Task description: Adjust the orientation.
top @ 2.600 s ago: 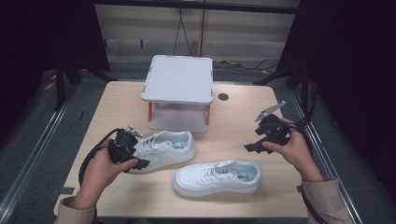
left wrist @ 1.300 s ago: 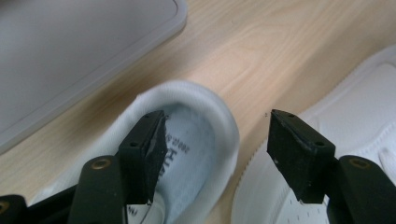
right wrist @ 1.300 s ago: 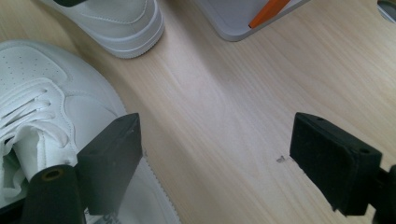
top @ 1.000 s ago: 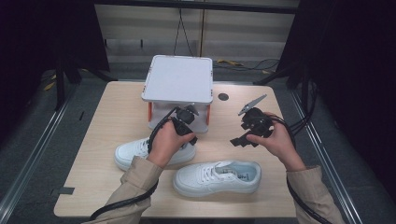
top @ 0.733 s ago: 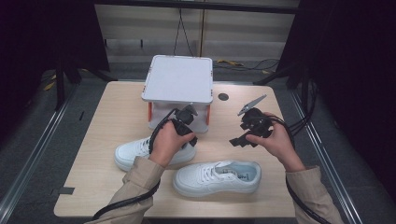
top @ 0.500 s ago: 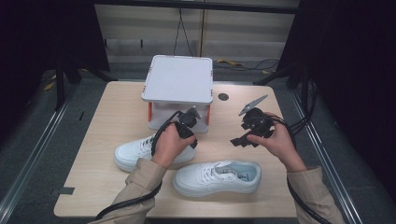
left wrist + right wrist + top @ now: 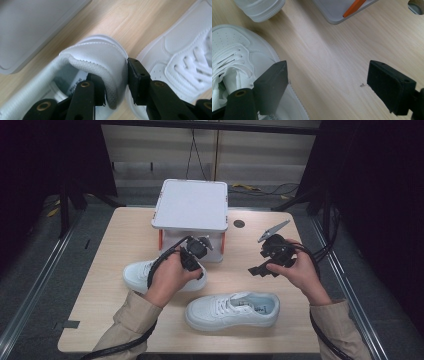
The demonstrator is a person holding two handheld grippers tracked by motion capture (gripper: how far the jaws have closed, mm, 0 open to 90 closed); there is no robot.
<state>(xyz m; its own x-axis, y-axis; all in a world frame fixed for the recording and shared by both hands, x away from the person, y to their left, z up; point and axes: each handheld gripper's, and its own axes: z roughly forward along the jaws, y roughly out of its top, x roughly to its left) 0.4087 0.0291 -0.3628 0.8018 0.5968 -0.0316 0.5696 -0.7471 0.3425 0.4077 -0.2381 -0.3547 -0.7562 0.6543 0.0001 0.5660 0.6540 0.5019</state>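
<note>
Two white sneakers lie on the wooden table [image 7: 115,235]. My left gripper [image 7: 197,269] is shut on the heel collar of the far sneaker [image 7: 135,275]; in the left gripper view its jaws [image 7: 116,82] have just been closing and now pinch the padded heel [image 7: 100,55], one inside and one outside. The near sneaker [image 7: 232,310] lies in front, toe to the left. My right gripper [image 7: 257,269] hovers open above the table to the right, with bare wood between its jaws [image 7: 329,82] and the near sneaker [image 7: 234,52] at its left.
A white lidded box [image 7: 190,205] with orange corners stands at the back middle, just behind the left gripper. A round grommet [image 7: 239,224] sits in the table to the right of it. Cables trail from both grippers.
My left hand came from the far sneaker's left end to its heel, closed its jaws on the collar and has risen a little. My right hand moved inward from the table's right side.
</note>
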